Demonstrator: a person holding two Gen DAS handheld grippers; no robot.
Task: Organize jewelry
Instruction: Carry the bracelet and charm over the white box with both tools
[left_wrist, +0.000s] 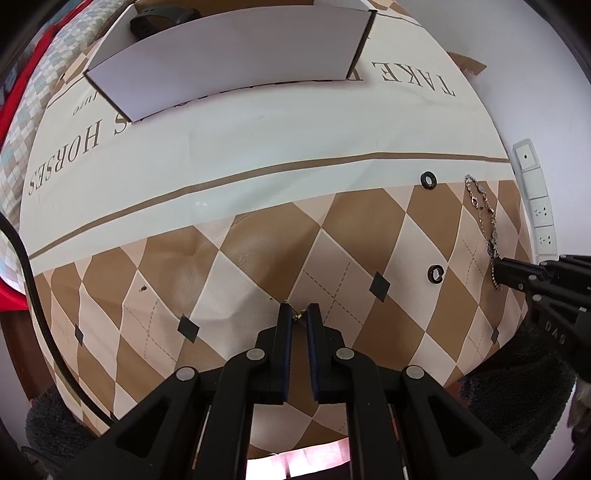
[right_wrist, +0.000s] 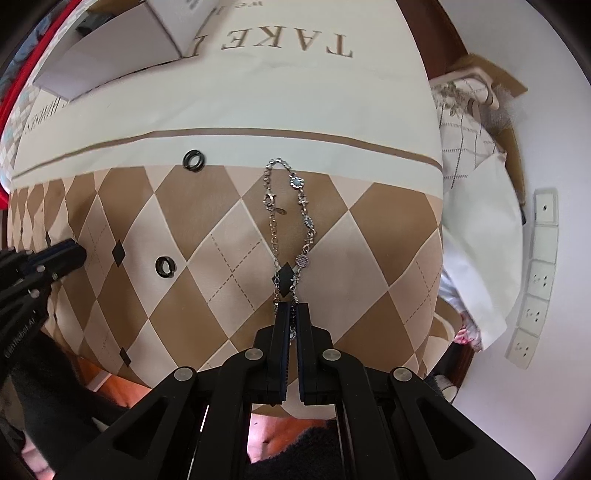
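A silver link bracelet (right_wrist: 291, 214) lies stretched out on the diamond-patterned tablecloth (right_wrist: 229, 236). My right gripper (right_wrist: 292, 306) points down and is shut on the bracelet's near end. The bracelet (left_wrist: 484, 218) and the right gripper (left_wrist: 496, 271) also show at the right edge of the left wrist view. My left gripper (left_wrist: 298, 308) is down at the cloth, shut on a small gold jewelry piece (left_wrist: 300, 315) that is mostly hidden between its tips. Two black rings (left_wrist: 428, 180) (left_wrist: 436, 274) lie loose between the grippers. A white open box (left_wrist: 229, 55) at the back holds a black band (left_wrist: 162, 18).
The tablecloth (left_wrist: 258, 147) has a white stripe with printed letters. A white power strip (right_wrist: 539, 277) lies on the floor to the right, next to white cloth (right_wrist: 480, 221). A black cable (left_wrist: 33, 295) runs along the left table edge. The left gripper (right_wrist: 79, 253) appears at the far left.
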